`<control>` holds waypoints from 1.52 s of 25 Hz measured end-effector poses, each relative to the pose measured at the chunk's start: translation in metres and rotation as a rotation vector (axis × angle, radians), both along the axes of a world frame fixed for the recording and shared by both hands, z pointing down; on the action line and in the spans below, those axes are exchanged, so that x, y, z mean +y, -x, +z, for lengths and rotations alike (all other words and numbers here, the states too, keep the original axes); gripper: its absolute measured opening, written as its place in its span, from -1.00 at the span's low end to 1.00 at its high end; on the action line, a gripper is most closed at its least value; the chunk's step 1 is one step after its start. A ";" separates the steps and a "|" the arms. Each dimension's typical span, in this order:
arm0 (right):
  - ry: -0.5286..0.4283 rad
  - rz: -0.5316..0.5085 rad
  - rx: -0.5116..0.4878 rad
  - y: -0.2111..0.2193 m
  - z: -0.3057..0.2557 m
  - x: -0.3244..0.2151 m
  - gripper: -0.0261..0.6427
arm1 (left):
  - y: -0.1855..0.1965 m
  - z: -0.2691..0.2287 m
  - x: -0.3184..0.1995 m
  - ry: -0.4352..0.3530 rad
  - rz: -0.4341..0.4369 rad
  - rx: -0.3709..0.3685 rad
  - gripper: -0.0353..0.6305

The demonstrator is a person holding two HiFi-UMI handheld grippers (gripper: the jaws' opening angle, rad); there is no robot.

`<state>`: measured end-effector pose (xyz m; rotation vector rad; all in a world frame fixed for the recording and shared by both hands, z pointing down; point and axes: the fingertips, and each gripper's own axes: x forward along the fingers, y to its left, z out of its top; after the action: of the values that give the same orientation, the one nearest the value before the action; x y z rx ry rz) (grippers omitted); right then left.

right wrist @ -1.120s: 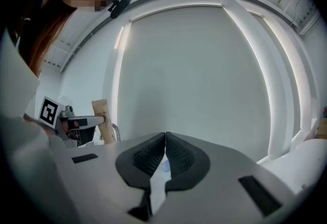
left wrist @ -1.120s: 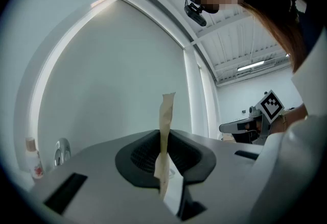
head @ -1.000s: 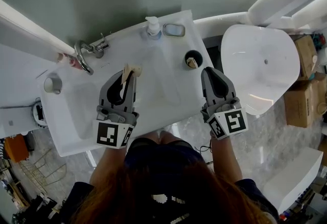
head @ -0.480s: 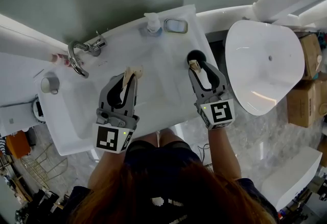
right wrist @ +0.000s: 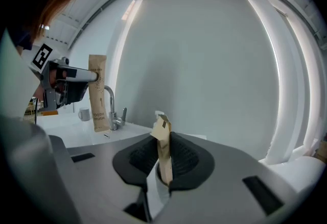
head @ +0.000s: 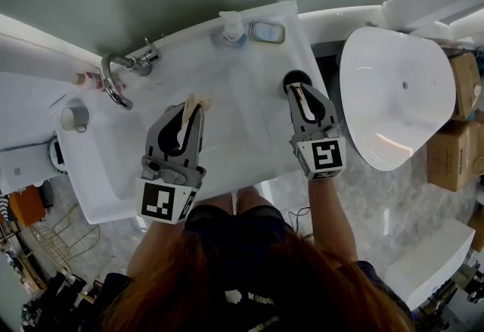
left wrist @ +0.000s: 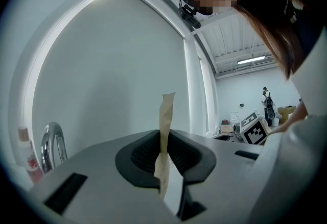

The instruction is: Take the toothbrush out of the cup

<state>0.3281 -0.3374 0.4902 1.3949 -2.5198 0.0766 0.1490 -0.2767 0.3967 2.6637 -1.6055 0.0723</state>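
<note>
The right gripper [head: 300, 96], its jaws just closing, pinches the toothbrush [right wrist: 163, 141] in the cup [head: 290, 79]. The left gripper [head: 192, 107] grips a paper packet [left wrist: 165, 126].

Head view, centre right: the cup [head: 295, 79] shows only as a dark rim. The rest lies under the right gripper [head: 300, 91], whose jaws have just been closing with the wrapped toothbrush [head: 302, 102] between them, its lower end hidden. Left gripper view: the foot of the paper sachet [left wrist: 166, 126] disappears between the pads of the left gripper [left wrist: 163, 162]. A bottle [left wrist: 25, 150] is cut by the left edge, and a distant figure [left wrist: 266, 100] at right is too small to make out.
</note>
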 end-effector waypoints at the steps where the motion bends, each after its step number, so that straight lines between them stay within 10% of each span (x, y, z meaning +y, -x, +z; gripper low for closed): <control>1: -0.006 0.002 -0.010 0.001 -0.003 0.000 -0.72 | 0.001 0.000 0.000 0.000 -0.004 -0.002 -0.72; 23: -0.158 -0.054 -0.156 -0.014 -0.171 0.053 -0.76 | 0.003 -0.056 0.026 -0.099 -0.037 0.011 -0.72; 38: -0.159 -0.179 -0.155 0.034 -0.178 0.084 -0.77 | 0.024 -0.081 0.057 -0.160 -0.129 0.011 -0.72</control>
<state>0.2936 -0.2537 0.3119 1.2550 -2.8230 -0.0532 0.1253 -0.2198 0.3154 2.6579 -1.8491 -0.0773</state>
